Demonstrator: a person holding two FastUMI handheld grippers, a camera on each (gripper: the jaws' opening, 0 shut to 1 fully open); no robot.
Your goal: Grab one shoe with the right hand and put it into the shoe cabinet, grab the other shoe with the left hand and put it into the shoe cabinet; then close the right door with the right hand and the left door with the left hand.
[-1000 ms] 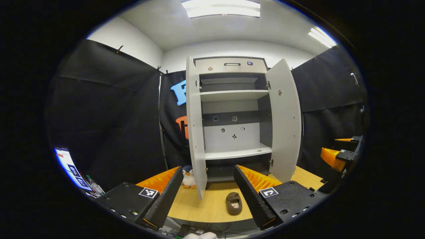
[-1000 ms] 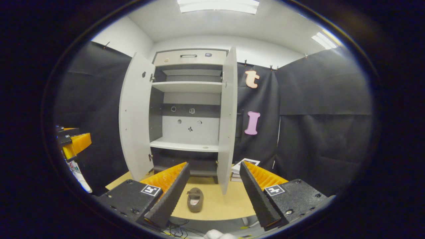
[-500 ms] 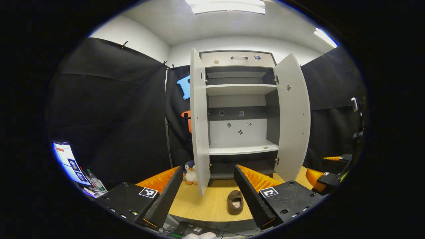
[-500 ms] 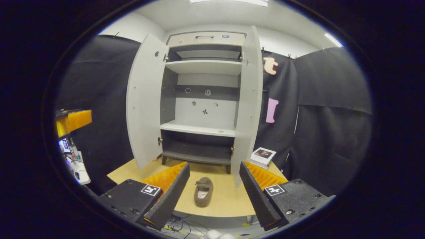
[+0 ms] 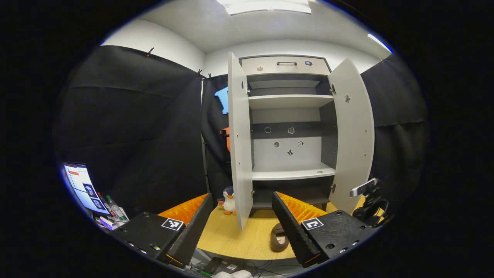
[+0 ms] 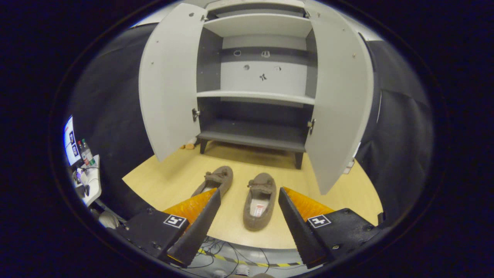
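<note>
Two brown slippers lie side by side on the wooden table [image 6: 170, 181], toes toward the cabinet. The right shoe [image 6: 260, 200] lies between the fingers of my open right gripper [image 6: 249, 193], which hovers above its heel end. The left shoe [image 6: 214, 181] is partly hidden behind that gripper's left finger. The grey shoe cabinet [image 6: 256, 81] stands behind with both doors open and bare shelves. In the left gripper view, my left gripper [image 5: 242, 197] is open and held back from the table, and one shoe [image 5: 278, 237] peeks beside its right finger; the cabinet [image 5: 289, 127] is farther off.
A penguin toy [image 5: 229, 200] stands left of the cabinet's left door [image 5: 239, 139]. A side desk with a screen [image 5: 79, 187] and bottles sits at far left. The other gripper's camera mount [image 5: 368, 200] shows at the right. Cables hang below the table's front edge.
My right gripper has moved forward and tilted down over the table, bringing both shoes into view with the right one between its fingers. The left gripper view has shifted slightly leftward.
</note>
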